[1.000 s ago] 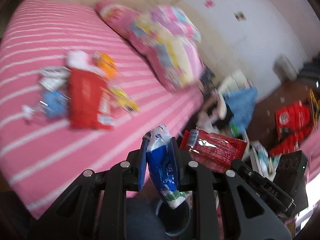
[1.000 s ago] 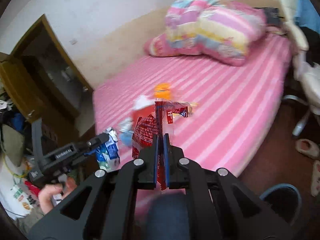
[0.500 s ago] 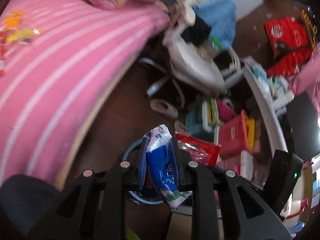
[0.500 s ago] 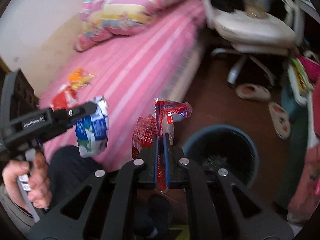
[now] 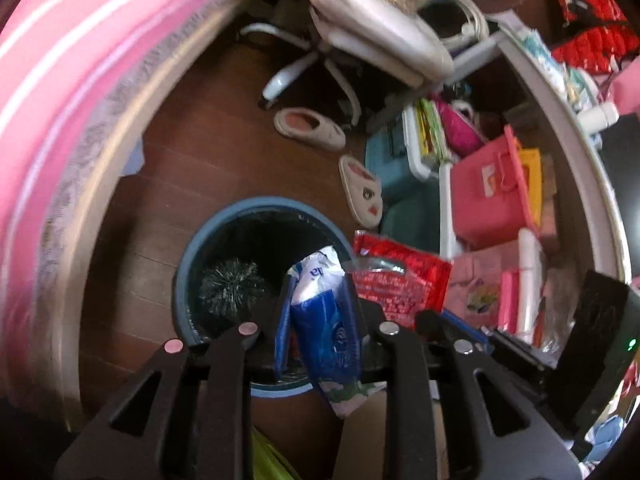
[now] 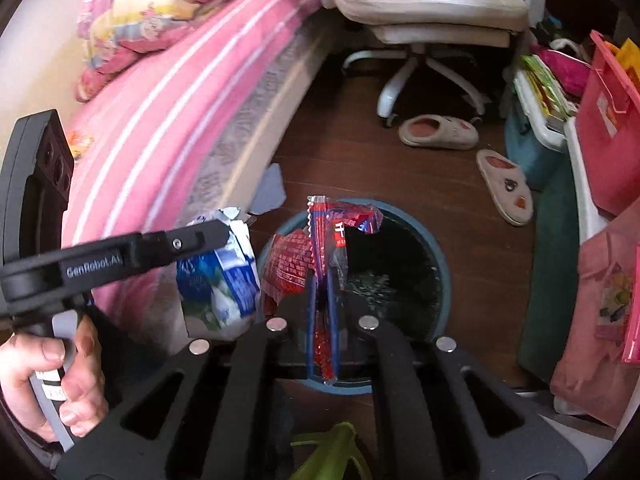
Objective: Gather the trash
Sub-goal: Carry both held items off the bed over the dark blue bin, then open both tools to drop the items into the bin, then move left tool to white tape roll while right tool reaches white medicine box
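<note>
Both grippers above the blue bin (image 5: 188,280). Left gripper (image 5: 318,312), jaws just easing apart, blue-white wrapper (image 5: 324,320) between them. Right gripper (image 6: 322,280) pinches red wrapper (image 6: 320,236) over bin opening.

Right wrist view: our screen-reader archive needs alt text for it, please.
The right hand-held gripper pinches a crinkled red plastic snack wrapper above a round blue waste bin on a dark wooden floor. At left, the left hand-held gripper carries a blue-and-white plastic packet beside a pink striped bed.
</note>
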{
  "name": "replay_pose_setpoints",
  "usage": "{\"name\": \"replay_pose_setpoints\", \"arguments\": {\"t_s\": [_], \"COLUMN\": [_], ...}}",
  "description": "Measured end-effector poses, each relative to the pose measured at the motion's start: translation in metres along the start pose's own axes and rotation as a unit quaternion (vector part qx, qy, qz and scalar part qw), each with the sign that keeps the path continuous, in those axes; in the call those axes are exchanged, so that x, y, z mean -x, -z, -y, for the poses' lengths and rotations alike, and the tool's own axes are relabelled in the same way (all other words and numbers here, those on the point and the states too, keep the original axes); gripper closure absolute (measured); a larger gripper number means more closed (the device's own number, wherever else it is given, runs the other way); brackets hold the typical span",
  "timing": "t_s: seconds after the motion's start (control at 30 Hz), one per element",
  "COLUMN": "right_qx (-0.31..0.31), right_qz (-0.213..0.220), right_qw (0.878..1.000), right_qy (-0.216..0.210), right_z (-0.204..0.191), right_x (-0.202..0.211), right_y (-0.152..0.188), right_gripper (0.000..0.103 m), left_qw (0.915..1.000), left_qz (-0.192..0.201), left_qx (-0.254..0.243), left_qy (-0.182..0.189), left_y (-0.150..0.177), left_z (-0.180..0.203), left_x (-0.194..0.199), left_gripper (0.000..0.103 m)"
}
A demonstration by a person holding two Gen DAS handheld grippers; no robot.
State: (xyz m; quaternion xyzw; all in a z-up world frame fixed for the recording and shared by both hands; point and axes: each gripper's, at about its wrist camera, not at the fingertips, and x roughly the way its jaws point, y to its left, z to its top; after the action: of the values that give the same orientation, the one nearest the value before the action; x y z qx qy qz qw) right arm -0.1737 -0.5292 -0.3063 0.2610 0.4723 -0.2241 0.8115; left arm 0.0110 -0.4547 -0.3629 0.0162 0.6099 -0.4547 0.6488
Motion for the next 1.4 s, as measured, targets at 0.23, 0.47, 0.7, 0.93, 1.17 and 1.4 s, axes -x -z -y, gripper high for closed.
{"name": "replay_pose_setpoints", "arguments": {"t_s": [0.23, 0.47, 0.7, 0.93, 1.17, 1.4], "right_qx": [-0.007, -0.014, 0.065, 0.152, 0.231, 0.294], "right_qz": [-0.008, 0.023, 0.093, 0.102, 0.074, 0.03], "right_qw": [0.997, 0.998, 0.993, 0.975, 0.949, 0.921], "right_qy": [0.074, 0.05, -0.035, -0.128, -0.204, -0.255], "right_z": [0.018, 0.006, -0.087, -0.218, -0.357, -0.497], "right_x": [-0.008, 0.023, 0.074, 0.093, 0.077, 0.041], "right_y": [0.013, 0.01, -0.028, -0.052, -0.055, -0.049], "right_gripper": [0.038, 0.023, 0.017, 0.014, 0.014, 0.014], "left_qw": [0.9998, 0.998, 0.985, 0.9565, 0.9122, 0.8723], "left_qz": [-0.007, 0.038, 0.139, 0.249, 0.335, 0.39], "left_qx": [0.016, 0.037, 0.068, 0.144, 0.236, 0.294], "left_qy": [-0.01, 0.034, 0.076, 0.048, -0.002, -0.032], "left_y": [-0.002, -0.001, 0.003, 0.037, 0.077, 0.098], "left_z": [-0.008, -0.006, -0.027, -0.114, -0.232, -0.341], "left_x": [-0.015, 0.026, 0.127, 0.259, 0.376, 0.449], "left_gripper": [0.02, 0.019, 0.016, 0.014, 0.014, 0.014]}}
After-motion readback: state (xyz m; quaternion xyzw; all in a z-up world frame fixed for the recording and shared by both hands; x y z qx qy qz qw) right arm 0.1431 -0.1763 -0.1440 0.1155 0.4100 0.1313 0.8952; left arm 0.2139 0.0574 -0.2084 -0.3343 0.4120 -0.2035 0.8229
